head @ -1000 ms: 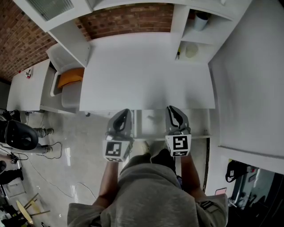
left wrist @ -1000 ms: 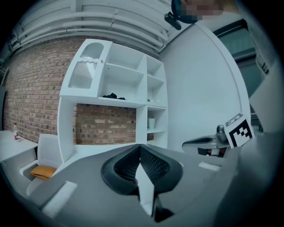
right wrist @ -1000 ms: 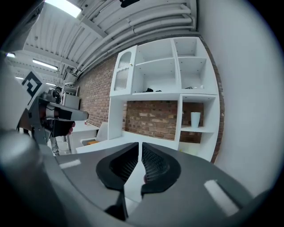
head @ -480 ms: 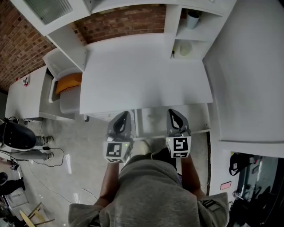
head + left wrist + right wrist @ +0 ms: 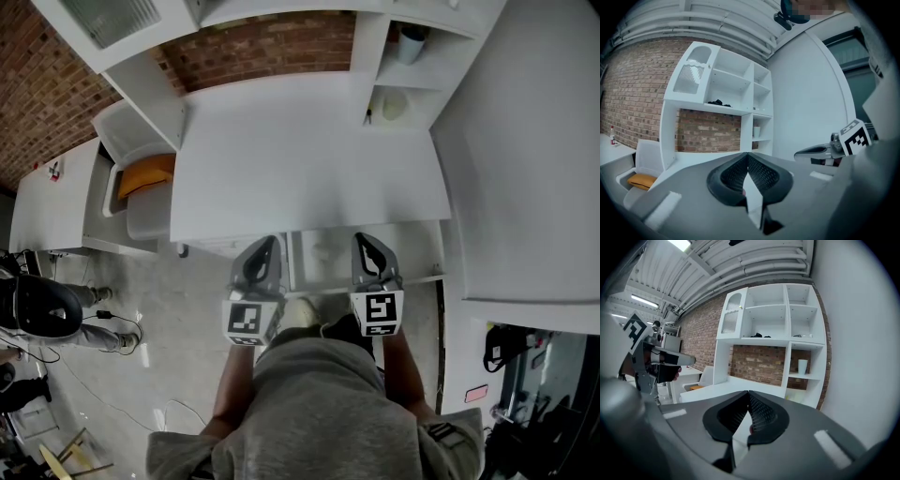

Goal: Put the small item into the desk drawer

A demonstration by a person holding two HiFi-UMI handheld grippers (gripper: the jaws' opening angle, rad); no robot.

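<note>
In the head view the white desk (image 5: 309,159) has its drawer (image 5: 412,253) pulled out under the front edge. I cannot make out a small item in it. My left gripper (image 5: 267,244) hangs over the floor just left of the drawer, its jaws shut and empty. My right gripper (image 5: 367,239) is over the drawer's middle, also shut with nothing in it. In the left gripper view the left gripper (image 5: 747,155) has its pads pressed together; the right gripper (image 5: 820,151) shows beside it. The right gripper view shows the right gripper (image 5: 749,393) shut tip to tip.
A white shelf unit (image 5: 412,94) stands at the desk's back right, with a cup (image 5: 411,42) and a pale round thing (image 5: 395,106) in its cubbies. A white bin with an orange thing (image 5: 148,171) sits left of the desk. A dark seat (image 5: 37,305) and cables lie on the floor at left.
The head view has shifted slightly. Both grippers stay side by side at the drawer's front, hardly moved.
</note>
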